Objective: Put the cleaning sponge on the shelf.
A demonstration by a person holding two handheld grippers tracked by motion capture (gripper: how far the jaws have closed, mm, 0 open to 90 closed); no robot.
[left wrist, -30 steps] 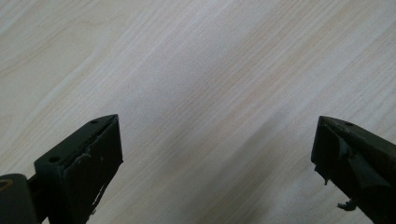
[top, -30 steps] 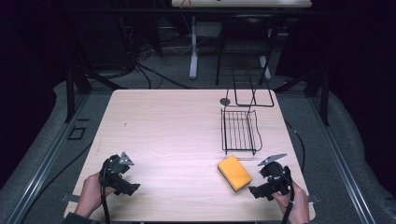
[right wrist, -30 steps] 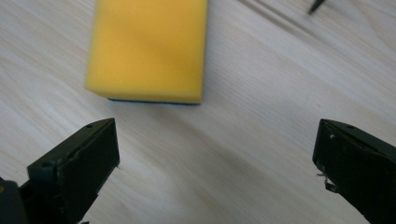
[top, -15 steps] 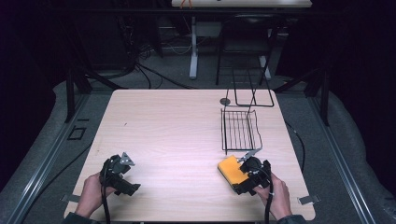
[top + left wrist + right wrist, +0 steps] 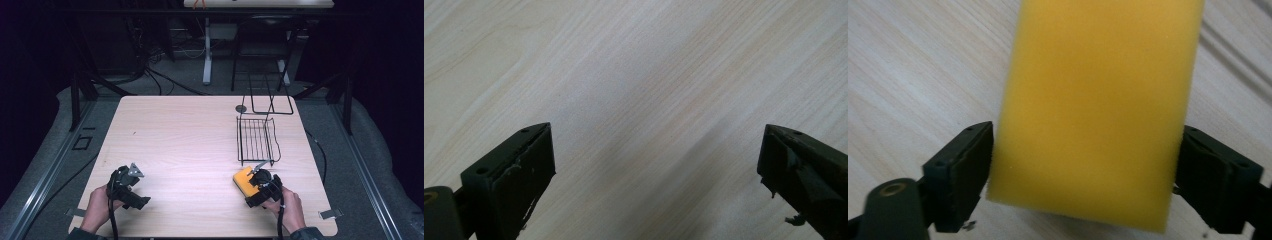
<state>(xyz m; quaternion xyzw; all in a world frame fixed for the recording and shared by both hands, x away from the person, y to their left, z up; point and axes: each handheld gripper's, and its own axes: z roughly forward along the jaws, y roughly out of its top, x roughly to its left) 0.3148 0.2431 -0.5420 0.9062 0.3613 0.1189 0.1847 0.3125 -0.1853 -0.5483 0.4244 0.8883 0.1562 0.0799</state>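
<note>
Dark floor, cables and metal stands surround one pale wooden surface [image 5: 175,145], seen from above, with the person's two hands entering from its near edge. One black wire rack [image 5: 256,140] lies flat toward the right edge, about midway back, and one bent wire frame [image 5: 270,97] stands at the far right corner beside one small dark disc [image 5: 241,108]. One yellow sponge [image 5: 245,181], a flat rectangular block, rests on the surface near the near right corner, just in front of the rack. The right tongs [image 5: 256,182] sit over its near end; in the right gripper view the sponge [image 5: 1098,110] runs straight away from the camera, its long axis in line with the tongs, its two long sides flanked by the spread jaws. The jaws look very close to those sides, but whether they press the foam cannot be told, so they read as released around it rather than clenched. A squeeze across the sponge's narrow width looks like the move that would secure it. The right hand [image 5: 285,207] is much the nearer to the sponge. The left tongs [image 5: 131,182] rest near the near left corner, well apart from everything, jaws spread wide over bare wood and grasping nothing.
</note>
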